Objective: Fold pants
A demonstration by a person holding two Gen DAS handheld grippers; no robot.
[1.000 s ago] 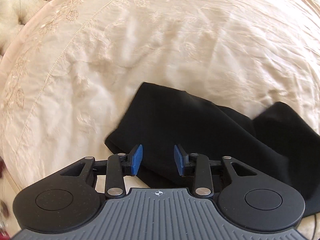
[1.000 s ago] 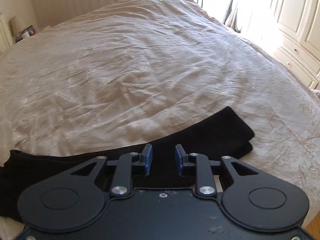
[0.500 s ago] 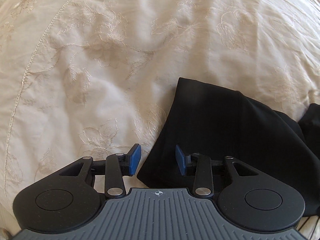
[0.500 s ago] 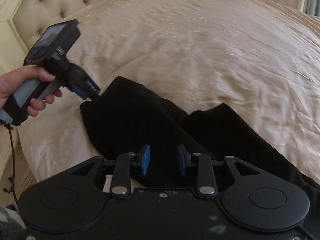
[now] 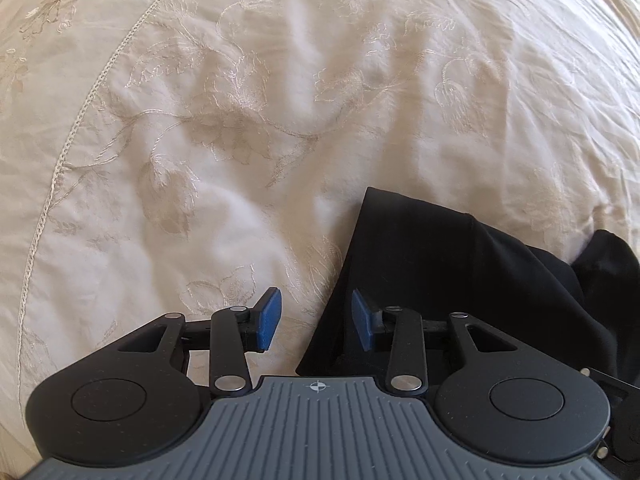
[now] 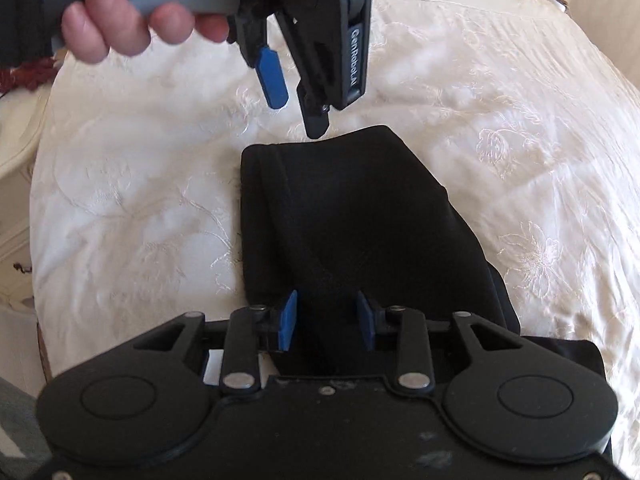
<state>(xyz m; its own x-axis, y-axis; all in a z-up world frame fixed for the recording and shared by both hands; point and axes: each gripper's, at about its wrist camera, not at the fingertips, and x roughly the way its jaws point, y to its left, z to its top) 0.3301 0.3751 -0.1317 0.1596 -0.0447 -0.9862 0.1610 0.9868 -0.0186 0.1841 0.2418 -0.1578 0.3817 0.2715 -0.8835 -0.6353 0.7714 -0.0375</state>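
The black pants [image 6: 352,216] lie bunched on the cream embroidered bedspread [image 6: 132,184]. In the left wrist view their end [image 5: 432,264] reaches in from the right. My left gripper [image 5: 316,322] is open, its jaws straddling the pants' left edge. It also shows in the right wrist view [image 6: 298,100], held in a hand above the far edge of the pants. My right gripper [image 6: 326,320] is open, low over the near part of the pants, with a raised fold of cloth between its blue pads [image 6: 287,320].
The bedspread [image 5: 240,120] fills most of both views, with a stitched border line [image 5: 80,112] at the left. A cream bed frame and floor show at the far left [image 6: 16,184] of the right wrist view.
The right gripper has swung from the far leg end to the left-hand end of the pants. The left gripper has dropped closer to the pants' edge. Both stay open.
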